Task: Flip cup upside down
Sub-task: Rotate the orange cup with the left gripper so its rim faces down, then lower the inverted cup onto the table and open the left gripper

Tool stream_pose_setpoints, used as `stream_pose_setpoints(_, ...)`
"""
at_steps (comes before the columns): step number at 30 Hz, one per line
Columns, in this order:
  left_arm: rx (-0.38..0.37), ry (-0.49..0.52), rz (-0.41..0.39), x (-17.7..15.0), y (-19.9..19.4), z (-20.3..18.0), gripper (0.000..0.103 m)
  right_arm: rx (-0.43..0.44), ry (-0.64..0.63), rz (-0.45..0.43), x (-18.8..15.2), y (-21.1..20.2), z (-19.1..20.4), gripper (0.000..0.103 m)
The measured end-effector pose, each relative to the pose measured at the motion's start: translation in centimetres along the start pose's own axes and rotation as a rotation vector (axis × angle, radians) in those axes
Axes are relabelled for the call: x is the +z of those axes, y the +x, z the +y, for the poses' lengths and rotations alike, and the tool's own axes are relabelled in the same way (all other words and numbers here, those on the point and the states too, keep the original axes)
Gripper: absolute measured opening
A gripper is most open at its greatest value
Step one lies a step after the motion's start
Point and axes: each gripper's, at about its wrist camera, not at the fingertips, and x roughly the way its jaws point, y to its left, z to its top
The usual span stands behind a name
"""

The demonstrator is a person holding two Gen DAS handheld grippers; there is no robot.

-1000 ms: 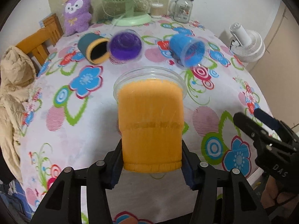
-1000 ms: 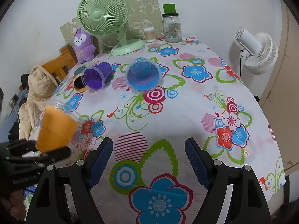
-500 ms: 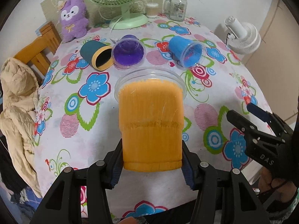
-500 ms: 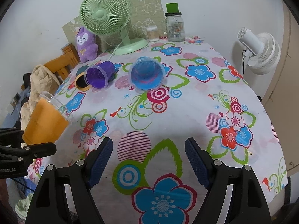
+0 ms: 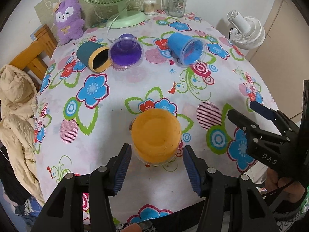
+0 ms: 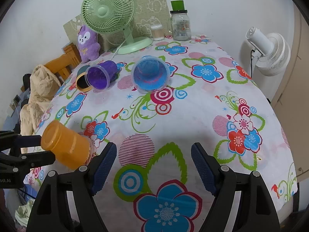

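Observation:
The orange cup [image 5: 156, 137] stands mouth down on the flowered tablecloth [image 5: 146, 81], its flat base up. My left gripper [image 5: 156, 169] is open, its blue pads [image 5: 121, 170] apart on either side of the cup without touching it. In the right wrist view the orange cup [image 6: 65, 145] shows at the left, base toward the left gripper. My right gripper [image 6: 154, 166] is open and empty above the table's near edge; it also shows in the left wrist view [image 5: 249, 114].
A blue cup [image 5: 186, 49], a purple cup [image 5: 126, 52] and a dark teal cup [image 5: 93, 58] lie on their sides further back. A green fan [image 6: 115, 19], a purple plush [image 6: 87, 42] and a glass jar [image 6: 180, 25] stand at the far edge. A white fan [image 6: 268, 50] stands off the table's right side.
The left gripper has opened and let go of the orange cup, which now stands mouth down on the table. The right gripper has hardly moved.

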Motion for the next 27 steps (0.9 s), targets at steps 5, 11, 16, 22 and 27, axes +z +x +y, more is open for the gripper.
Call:
stream_pose_setpoints(5,0.008,-0.01,0.003,-0.1,0.0,0.3,0.073,0.004,-0.013,0.009,0.1,0.1,0.4,0.082)
stream_pose_setpoints(11,0.015,-0.024,-0.001,-0.3,-0.1,0.8,0.082,0.007,-0.019,0.019,0.3,0.0,0.8,0.082)
stream_pose_setpoints(16,0.007,-0.061,-0.023,-0.5,-0.6,1.5,0.088,0.006,-0.033,0.018,0.6,-0.2,1.4,0.082)
stream_pose_setpoints(22,-0.004,-0.134,-0.077,-1.0,-1.4,2.8,0.093,0.008,-0.068,0.002,1.0,-0.7,2.7,0.082)
stream_pose_setpoints(27,-0.001,-0.182,-0.137,-1.5,-2.3,3.7,0.094,0.007,-0.098,-0.025,1.6,-1.5,4.0,0.082)
